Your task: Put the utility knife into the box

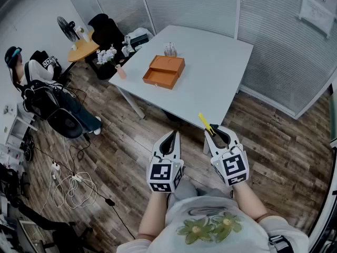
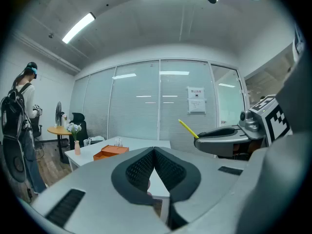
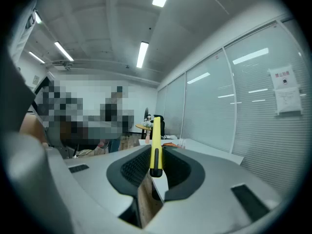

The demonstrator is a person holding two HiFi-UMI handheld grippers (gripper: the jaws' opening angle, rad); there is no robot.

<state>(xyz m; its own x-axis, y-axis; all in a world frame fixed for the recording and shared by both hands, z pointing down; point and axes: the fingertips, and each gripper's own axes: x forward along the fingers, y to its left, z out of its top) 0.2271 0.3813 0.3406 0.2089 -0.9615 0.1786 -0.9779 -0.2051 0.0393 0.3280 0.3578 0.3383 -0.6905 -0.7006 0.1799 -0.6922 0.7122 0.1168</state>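
A yellow utility knife (image 1: pixel 205 123) sticks up and forward out of my right gripper (image 1: pixel 214 130), whose jaws are shut on its lower end. In the right gripper view the knife (image 3: pixel 156 145) stands upright between the dark pads. My left gripper (image 1: pixel 171 134) hangs beside it to the left, its jaws shut with nothing between them (image 2: pixel 155 150). Both grippers hover over the wooden floor, short of the white table (image 1: pixel 221 73). The orange box (image 1: pixel 164 71) lies open on that table, far ahead and to the left. From the left gripper view I see the box (image 2: pixel 111 151) and the knife (image 2: pixel 187 129).
A small glass holder (image 1: pixel 169 50) stands behind the box. A pink vase with white flowers (image 1: pixel 120 70) sits at the table's left corner. A person (image 1: pixel 39 70), a black chair (image 1: pixel 66 121) and a round wooden table (image 1: pixel 83 49) are at the left. Cables (image 1: pixel 71 183) lie on the floor.
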